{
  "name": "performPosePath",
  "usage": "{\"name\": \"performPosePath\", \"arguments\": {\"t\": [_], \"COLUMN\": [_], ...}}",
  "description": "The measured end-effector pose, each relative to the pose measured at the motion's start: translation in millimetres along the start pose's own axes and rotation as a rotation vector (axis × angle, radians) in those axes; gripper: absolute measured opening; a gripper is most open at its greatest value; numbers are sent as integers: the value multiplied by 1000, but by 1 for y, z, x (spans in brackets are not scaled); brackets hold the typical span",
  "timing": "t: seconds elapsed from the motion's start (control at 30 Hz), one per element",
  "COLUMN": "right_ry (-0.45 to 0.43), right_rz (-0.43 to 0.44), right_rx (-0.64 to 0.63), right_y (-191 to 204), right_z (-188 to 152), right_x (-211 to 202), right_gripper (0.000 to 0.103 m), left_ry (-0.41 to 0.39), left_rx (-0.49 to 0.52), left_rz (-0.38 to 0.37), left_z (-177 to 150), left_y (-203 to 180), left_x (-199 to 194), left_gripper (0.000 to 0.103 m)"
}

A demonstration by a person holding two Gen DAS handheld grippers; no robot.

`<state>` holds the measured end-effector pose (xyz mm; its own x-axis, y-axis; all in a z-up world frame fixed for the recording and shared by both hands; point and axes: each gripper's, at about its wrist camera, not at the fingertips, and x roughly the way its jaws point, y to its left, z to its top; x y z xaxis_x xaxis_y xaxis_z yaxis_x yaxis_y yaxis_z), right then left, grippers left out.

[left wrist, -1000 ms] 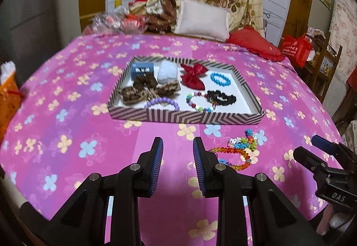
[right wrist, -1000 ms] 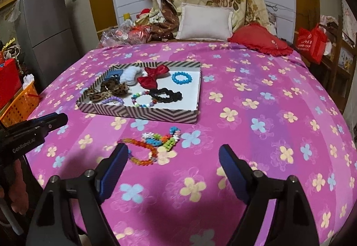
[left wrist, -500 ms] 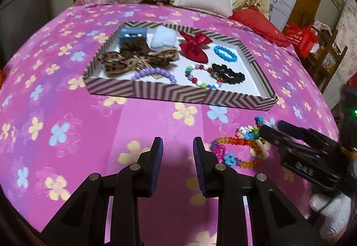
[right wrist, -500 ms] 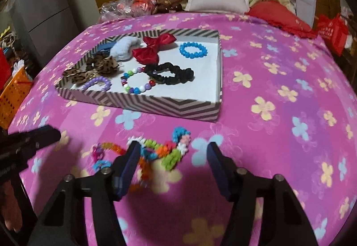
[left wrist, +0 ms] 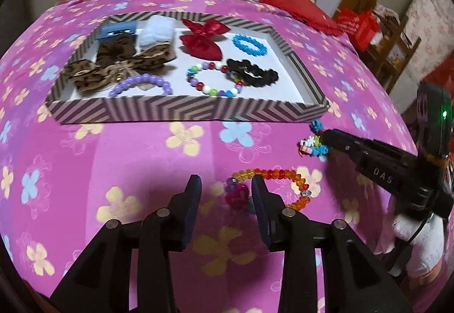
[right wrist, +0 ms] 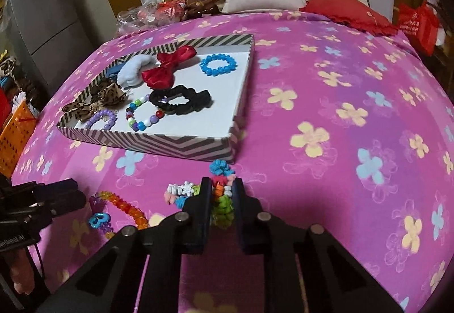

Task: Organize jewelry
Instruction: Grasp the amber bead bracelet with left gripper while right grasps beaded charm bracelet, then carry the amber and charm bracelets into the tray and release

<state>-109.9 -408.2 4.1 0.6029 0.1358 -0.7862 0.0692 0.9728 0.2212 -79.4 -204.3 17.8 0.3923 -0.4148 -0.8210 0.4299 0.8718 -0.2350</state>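
Right tool (right wrist: 222,193) pinched shut on multicoloured flower-bead bracelet (right wrist: 220,200) on pink floral bed (right wrist: 326,102), just short of striped cardboard tray (right wrist: 176,146) straight ahead; left tool (left wrist: 225,193) half open, empty, straddling orange bead bracelet (left wrist: 278,174).

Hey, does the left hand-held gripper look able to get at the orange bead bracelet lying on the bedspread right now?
Probably yes. The left hand-held gripper is open right over the near end of the orange bead bracelet, with nothing between them. The right hand-held gripper is busy on the colorful flower bracelet beside it, off to one side.
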Motion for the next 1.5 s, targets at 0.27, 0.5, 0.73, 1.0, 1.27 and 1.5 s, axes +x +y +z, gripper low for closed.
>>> {"name": "performPosePath", "arguments": {"t": [0.27,0.5,0.73,1.0,1.27,1.5], "right_ry": [-3,-12,-48,-107,-160,-120], "right_rz": [31,41,44,96,117,137], "right_rx": [7,-27,-75,-90,-102,-11], "right_y": [0,9,23,31,41,37], "right_z": [-4,-5,0,23,63,86], "right_x": [3,-2,-23,-56,-67,-16], "right_gripper": [15,14,12,12,12,12], "left_ry": [57,60,5,-56,-141,-158], "left_rx": [53,34,24,35,52,50], "left_rz": [34,-19,-25,-37,1,47], "left_z": [0,1,15,46,92,145], "left_y": [-13,-7,-3,-7,-13,-23], "left_x": [18,17,-7,-40,-67,-47], "left_gripper": [33,11,10,10,10,10]}}
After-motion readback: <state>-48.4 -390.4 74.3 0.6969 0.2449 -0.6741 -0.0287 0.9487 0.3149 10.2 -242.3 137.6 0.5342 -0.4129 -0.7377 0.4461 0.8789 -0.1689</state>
